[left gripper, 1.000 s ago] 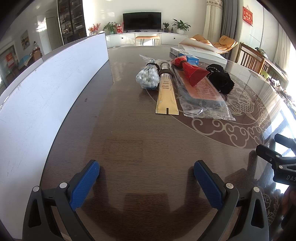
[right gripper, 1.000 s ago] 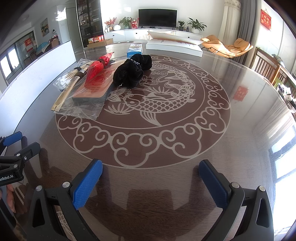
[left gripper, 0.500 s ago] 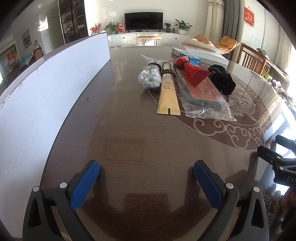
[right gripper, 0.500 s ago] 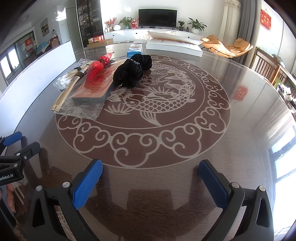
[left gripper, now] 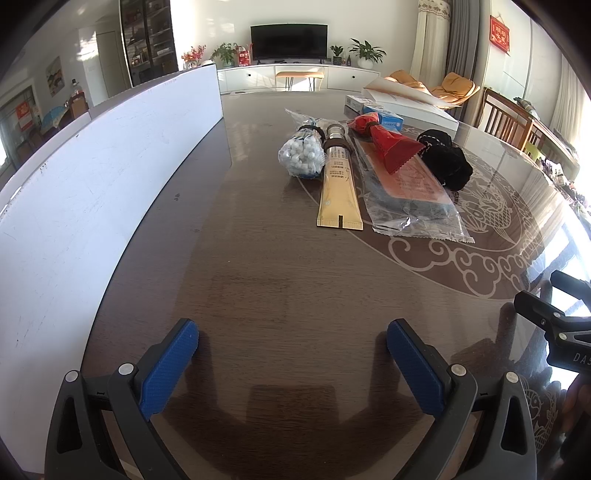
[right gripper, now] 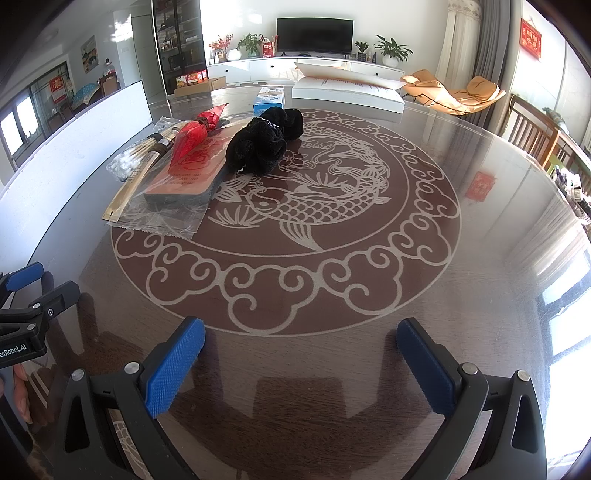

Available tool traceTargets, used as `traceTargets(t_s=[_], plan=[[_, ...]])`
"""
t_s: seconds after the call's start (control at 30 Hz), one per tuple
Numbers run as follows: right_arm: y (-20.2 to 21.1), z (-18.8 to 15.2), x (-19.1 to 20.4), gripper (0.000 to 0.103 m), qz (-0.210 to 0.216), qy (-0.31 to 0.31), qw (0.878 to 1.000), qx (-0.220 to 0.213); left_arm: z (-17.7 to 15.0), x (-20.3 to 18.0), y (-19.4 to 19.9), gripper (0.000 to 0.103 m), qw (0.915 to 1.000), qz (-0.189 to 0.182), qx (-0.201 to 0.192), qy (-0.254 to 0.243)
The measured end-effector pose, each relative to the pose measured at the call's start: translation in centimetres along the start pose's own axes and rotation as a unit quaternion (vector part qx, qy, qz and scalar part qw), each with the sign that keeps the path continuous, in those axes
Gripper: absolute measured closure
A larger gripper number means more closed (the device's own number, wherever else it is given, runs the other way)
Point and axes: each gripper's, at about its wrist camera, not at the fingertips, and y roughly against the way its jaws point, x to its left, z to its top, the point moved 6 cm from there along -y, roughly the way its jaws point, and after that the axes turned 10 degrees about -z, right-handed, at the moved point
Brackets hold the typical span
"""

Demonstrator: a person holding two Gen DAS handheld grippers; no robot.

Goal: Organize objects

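Both claws, left claw (left gripper: 291,363) and right claw (right gripper: 301,363), gape (empty), well short of the yellow tube (left gripper: 338,190).

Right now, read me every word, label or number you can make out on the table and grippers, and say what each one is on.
"DAS": cut off at the frame edge, on the right hand-held gripper.
"enRobot.AI": start cut off, on the left hand-held gripper.
Yellow tube: small print, unreadable.
Orange packet: print too blurred to read.
Blue box: lettering illegible.
Red wall hanging: characters too blurred.
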Motion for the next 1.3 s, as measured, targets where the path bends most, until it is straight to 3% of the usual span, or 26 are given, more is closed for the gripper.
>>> traceTargets(t_s=[0.43, 0.47, 0.53, 0.7, 0.9, 1.0, 1.03, 1.07, 1.17, 1.3], plan=[[0.0, 0.0, 0.0, 0.000, 0.000, 0.000, 1.000, 0.000, -0.1, -0.4, 0.1, 0.001, 0.9995, -0.026, 0.010, -0.014], [0.0, 0.0, 0.0, 0.000, 0.000, 0.000, 1.000, 0.000, 0.3, -0.5, 0.0, 0.004, 0.9993, -0.033, 0.009, -0.015], [0.0, 0.0, 0.0, 0.000, 0.000, 0.000, 1.000, 0.000, 1.6, -0.8, -0.2, 0.025, 0.9986, -0.050, 0.010, -0.012], [0.0, 0.0, 0.0, 0.000, 0.000, 0.000, 1.000, 0.000, 7.6, -1.4, -1.7, 0.028, 0.9976, -0.068, -0.003, -0.011], [0.0, 0.0, 0.0, 0.000, 0.000, 0.000, 1.000, 0.000, 14.0, -0.1, -5.3, 0.032, 0.9991, -0.042, -0.008, -0.008], [0.0, 0.0, 0.0, 0.000, 0.000, 0.000, 1.000, 0.000, 14.8, 0.2, -7.8, 0.047, 0.9988, -0.046, 0.014, -0.007], [0.1, 0.0, 0.0, 0.000, 0.000, 0.000, 1.000, 0.000, 15.1, 0.2, -7.8, 0.062, 0.9979, -0.064, -0.001, 0.000], [0.0, 0.0, 0.0, 0.000, 0.000, 0.000, 1.000, 0.000, 15.3, 0.5, -7.9, 0.077, 0.9984, -0.057, -0.002, 0.004], [0.0, 0.0, 0.0, 0.000, 0.000, 0.000, 1.000, 0.000, 14.7, 0.9, -7.5, 0.079, 0.9977, -0.065, -0.003, 0.015], [0.0, 0.0, 0.0, 0.000, 0.000, 0.000, 1.000, 0.000, 11.0, 1.1, -4.8, 0.079, 0.9983, -0.058, -0.005, -0.002]])
